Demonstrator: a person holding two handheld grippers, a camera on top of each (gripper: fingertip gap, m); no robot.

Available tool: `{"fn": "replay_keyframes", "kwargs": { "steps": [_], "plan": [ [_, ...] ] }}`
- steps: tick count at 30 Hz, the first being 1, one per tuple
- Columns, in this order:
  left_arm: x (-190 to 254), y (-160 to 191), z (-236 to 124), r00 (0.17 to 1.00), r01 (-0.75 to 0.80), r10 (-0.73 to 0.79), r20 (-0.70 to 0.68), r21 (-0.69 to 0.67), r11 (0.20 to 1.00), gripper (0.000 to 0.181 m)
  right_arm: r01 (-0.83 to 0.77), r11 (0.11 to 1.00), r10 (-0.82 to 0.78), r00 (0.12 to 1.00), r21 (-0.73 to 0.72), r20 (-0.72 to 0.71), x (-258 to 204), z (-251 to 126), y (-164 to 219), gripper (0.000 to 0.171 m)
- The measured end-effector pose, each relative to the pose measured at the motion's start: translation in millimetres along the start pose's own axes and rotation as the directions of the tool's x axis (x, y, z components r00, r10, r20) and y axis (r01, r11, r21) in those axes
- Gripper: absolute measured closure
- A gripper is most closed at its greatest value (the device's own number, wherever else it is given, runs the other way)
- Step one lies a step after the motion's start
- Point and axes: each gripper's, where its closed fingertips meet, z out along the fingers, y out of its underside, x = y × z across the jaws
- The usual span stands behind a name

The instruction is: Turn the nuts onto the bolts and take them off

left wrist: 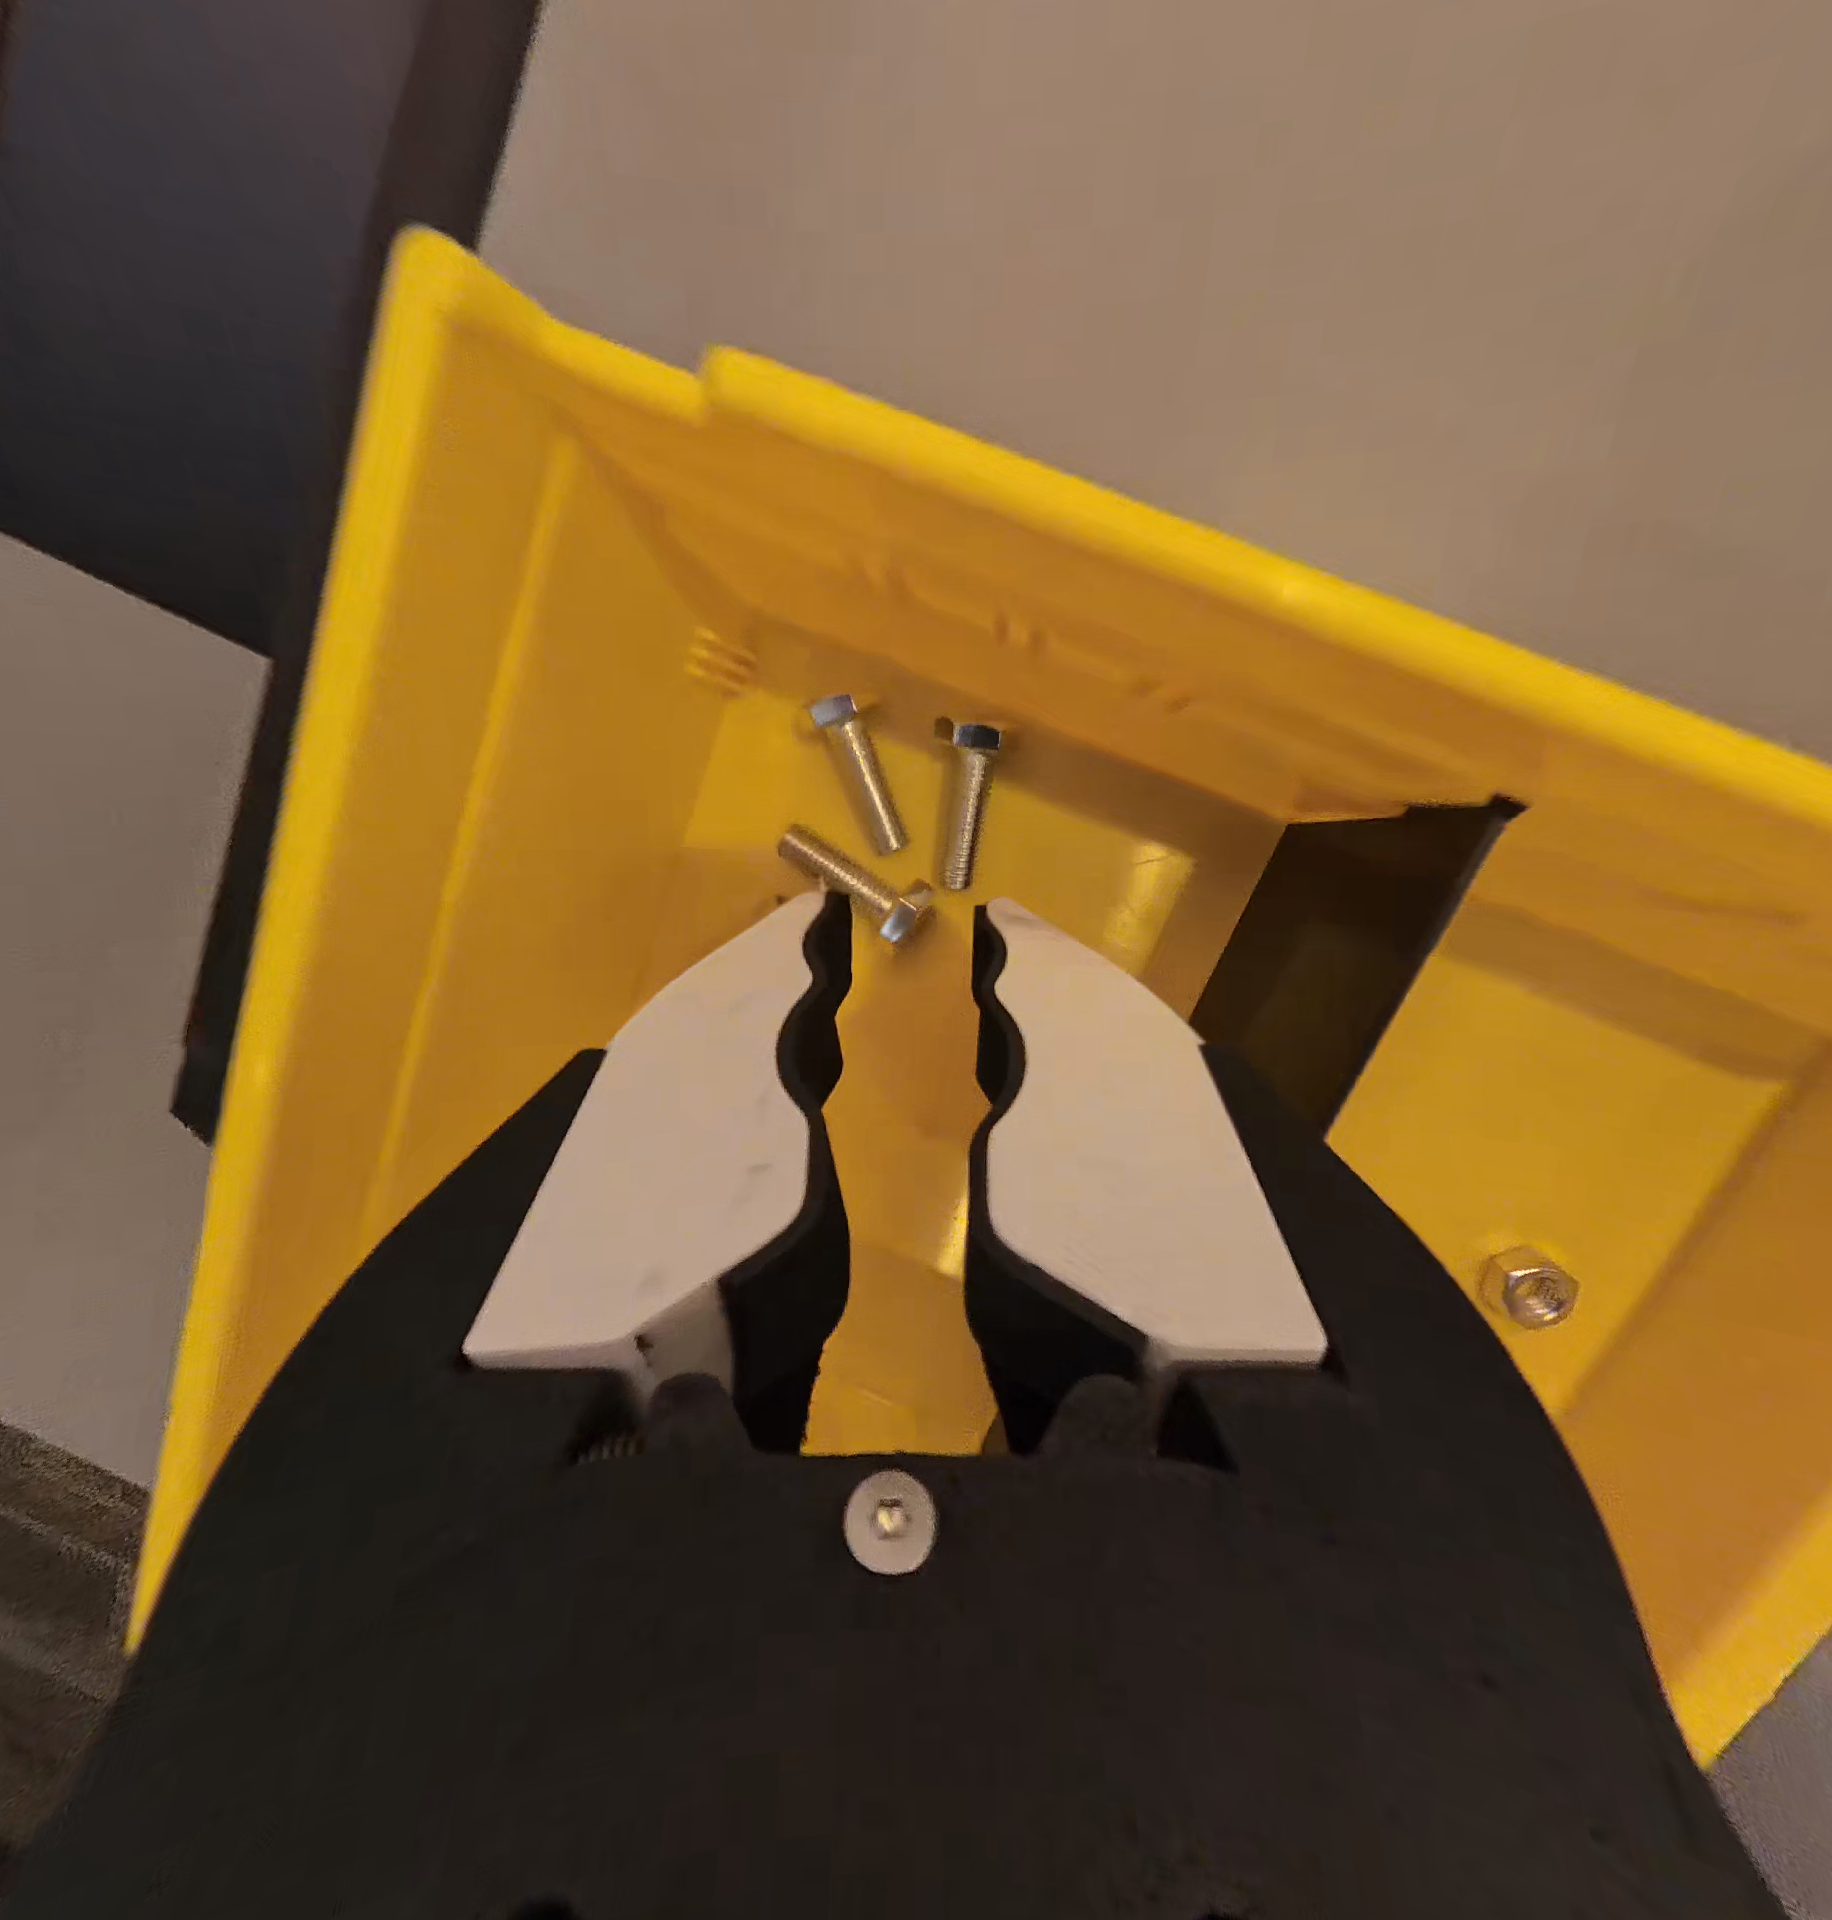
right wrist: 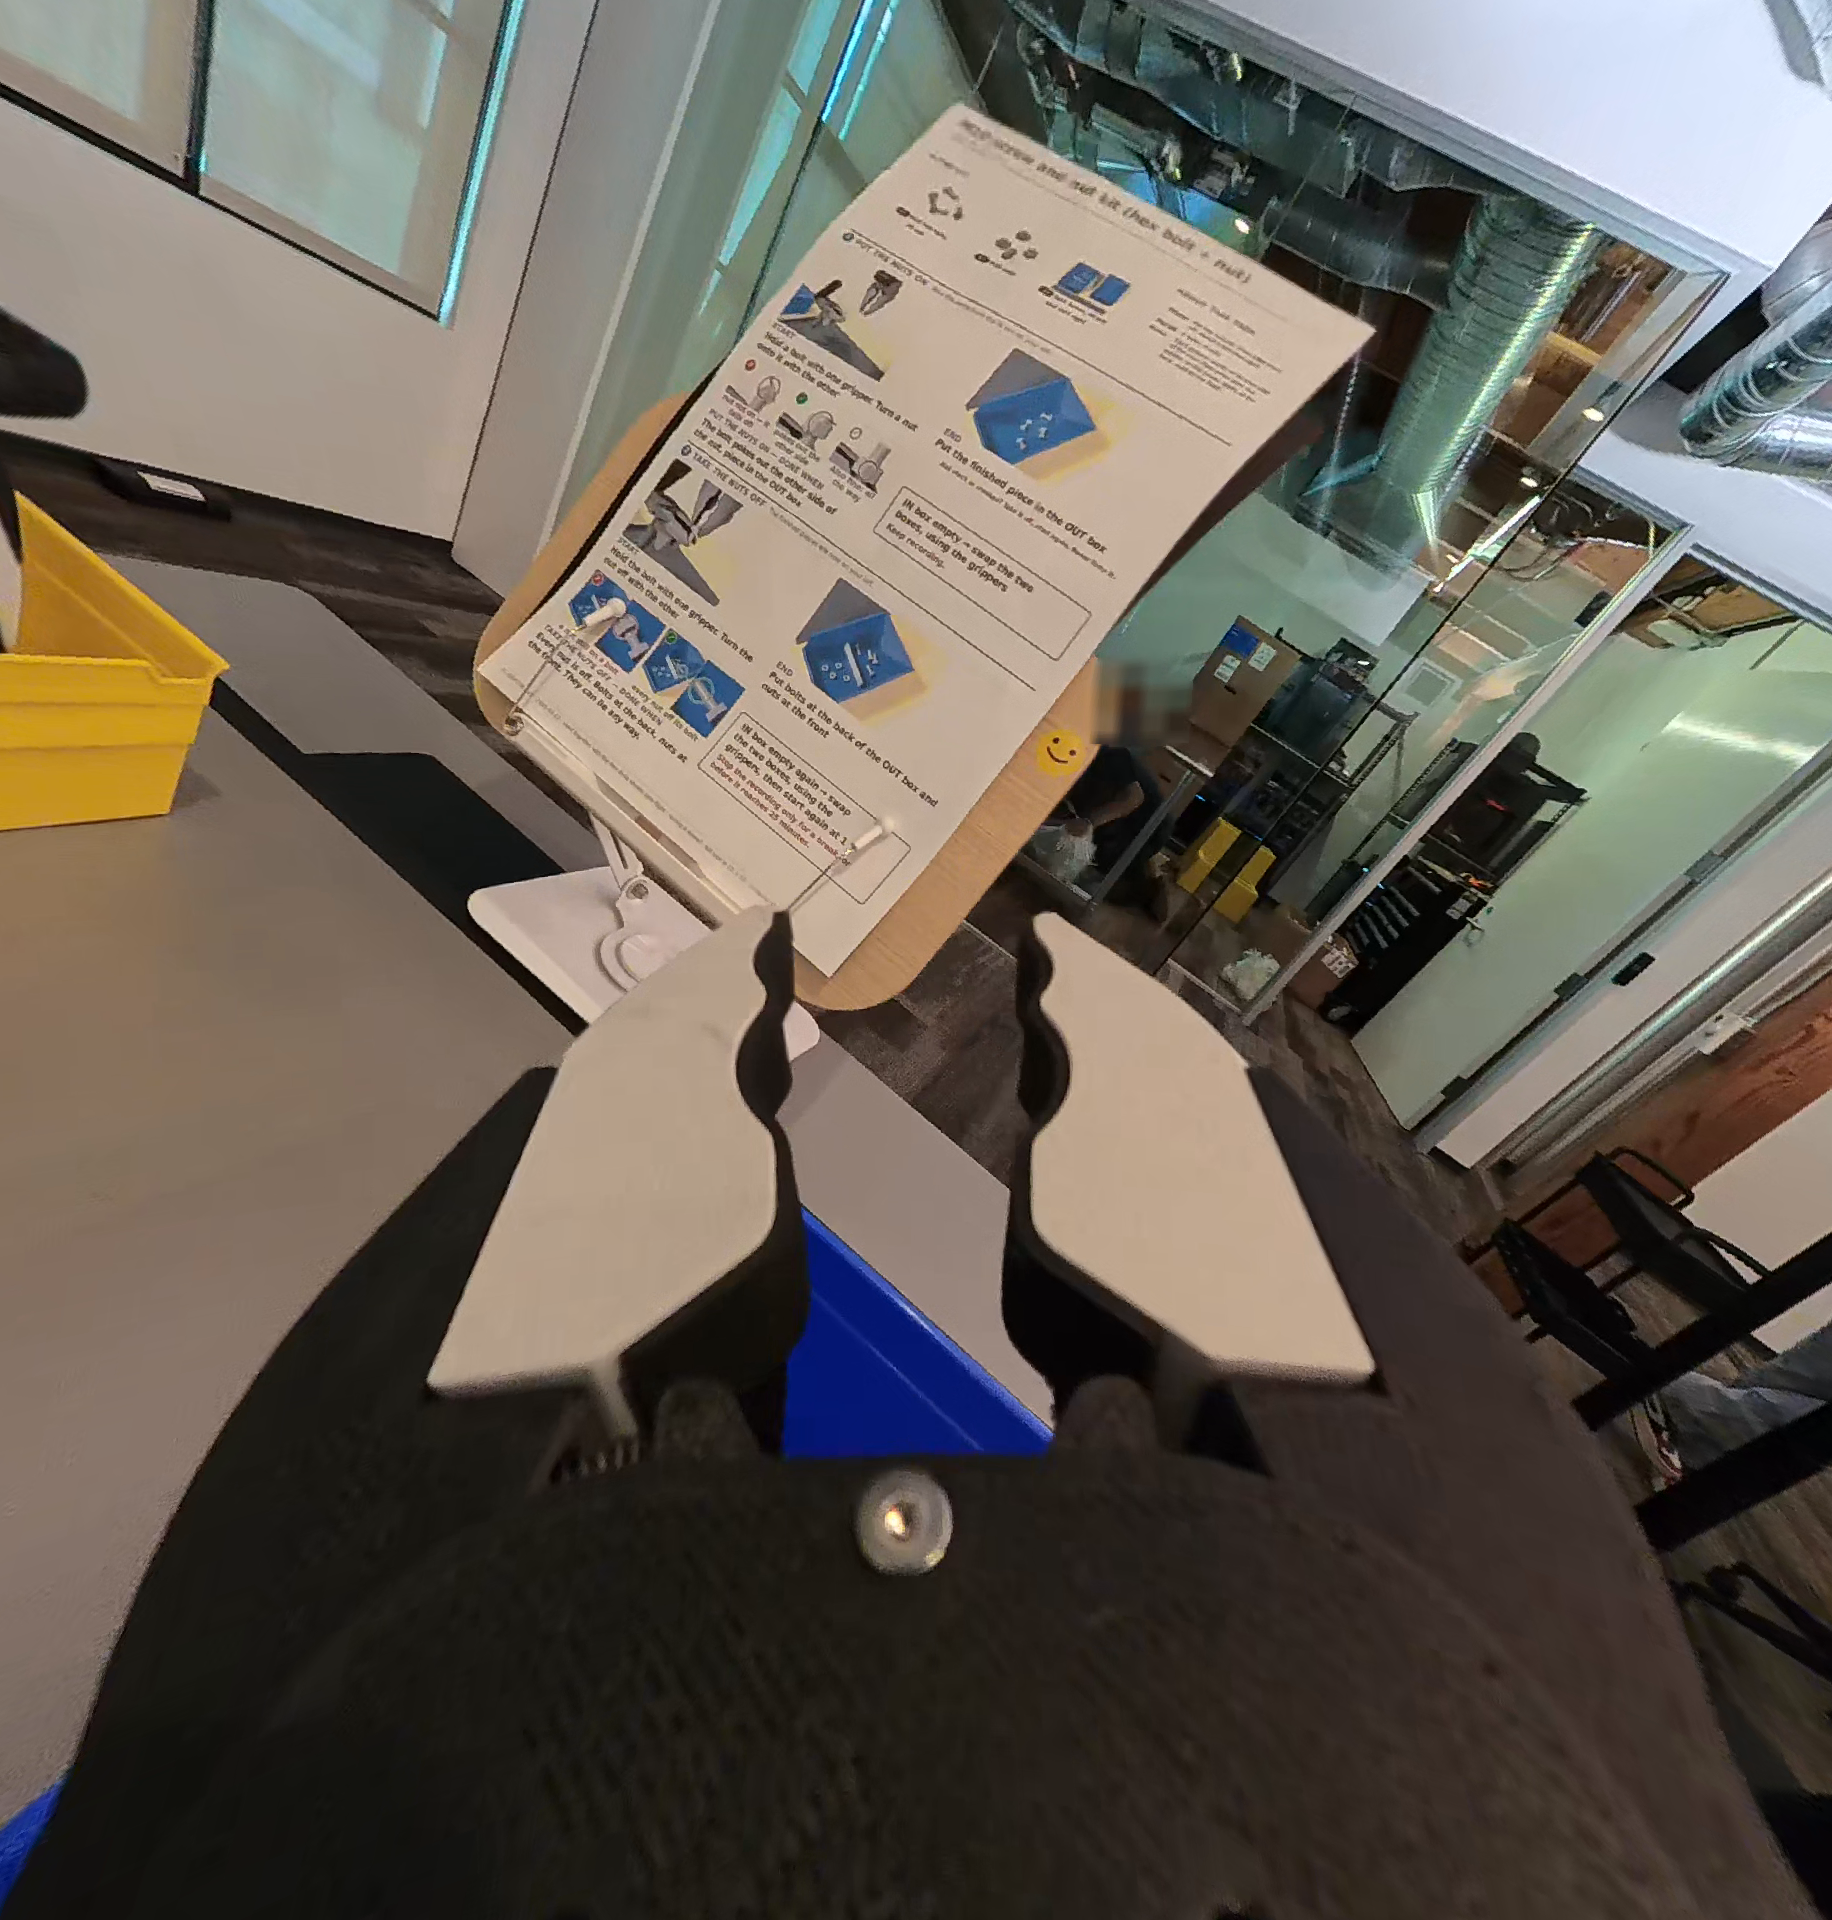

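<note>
Your left gripper (left wrist: 904, 904) hangs over the bolts in the yellow bin (left wrist: 455, 935); your right gripper (right wrist: 907, 935) is up in the air, empty.

In the left wrist view, three bolts lie loose on the bin floor just above centre frame: the upper-left bolt (left wrist: 858, 771), the lowest bolt (left wrist: 856, 885) lying crosswise at your fingertips with its head between them, and the upright bolt (left wrist: 968, 802) to the right. Your jaws stand narrowly parted, gripping nothing. A single nut (left wrist: 1527, 1295) sits well apart at the right, past a black divider (left wrist: 1348, 935). In the right wrist view, the yellow bin (right wrist: 70, 717) rests on the grey table (right wrist: 216, 1039) at the left edge. An instruction sheet (right wrist: 891, 520) on a stand fills the centre. Your right jaws gape moderately wide above a blue bin (right wrist: 891, 1371).
</note>
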Motion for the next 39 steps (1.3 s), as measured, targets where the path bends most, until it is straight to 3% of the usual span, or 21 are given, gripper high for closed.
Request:
{"fn": "replay_keyframes", "kwargs": {
  "steps": [11,15,20,23,27,31,33,35,39],
  "plan": [
    [-3.9,28.7,37.2,1.000,-0.025,0.027,0.012,-0.151,0.988,0.163,-0.001,0.999,-0.001,0.999,-0.042,-0.050,17.5,-9.4,11.7,0.129],
    [-7.0,27.2,40.1,1.000,-0.014,0.017,0.024,-0.148,0.989,0.172,0.009,0.999,-0.011,0.998,-0.045,-0.055,18.5,-11.2,11.6,0.130],
    [-11.3,29.3,31.1,0.995,-0.047,0.061,0.084,-0.157,0.986,0.173,0.018,0.998,-0.021,0.999,-0.055,-0.050,19.1,-12.7,14.8,0.131],
    [-16.0,21.6,5.9,0.989,-0.020,0.032,0.145,-0.082,0.996,0.174,0.026,0.998,-0.029,0.998,-0.060,-0.048,19.9,-13.8,15.3,0.131],
    [-1.1,-21.6,-55.0,0.974,-0.013,-0.019,0.228,0.138,0.990,0.174,0.033,0.998,-0.035,0.998,-0.049,-0.044,18.4,-14.7,11.6,0.131],
    [81.5,-98.6,-95.9,0.979,-0.074,0.013,0.202,0.296,0.952,0.174,0.047,0.998,-0.048,0.998,-0.042,-0.037,13.9,-13.6,6.0,0.131],
    [133.0,-134.7,-85.8,0.980,-0.129,0.072,0.184,0.322,0.938,0.174,0.061,0.997,-0.063,0.998,-0.043,-0.027,10.4,-13.0,4.0,0.131],
    [183.2,-161.0,-53.5,0.986,-0.153,0.124,0.109,0.316,0.937,0.174,0.080,0.993,-0.082,0.996,-0.090,-0.019,9.7,-13.4,11.3,0.131],
    [234.9,-186.8,24.8,0.972,-0.233,0.223,0.073,0.219,0.947,0.174,0.013,0.910,-0.018,1.000,-0.415,-0.009,27.0,-30.2,82.9,0.133]
  ]
}}
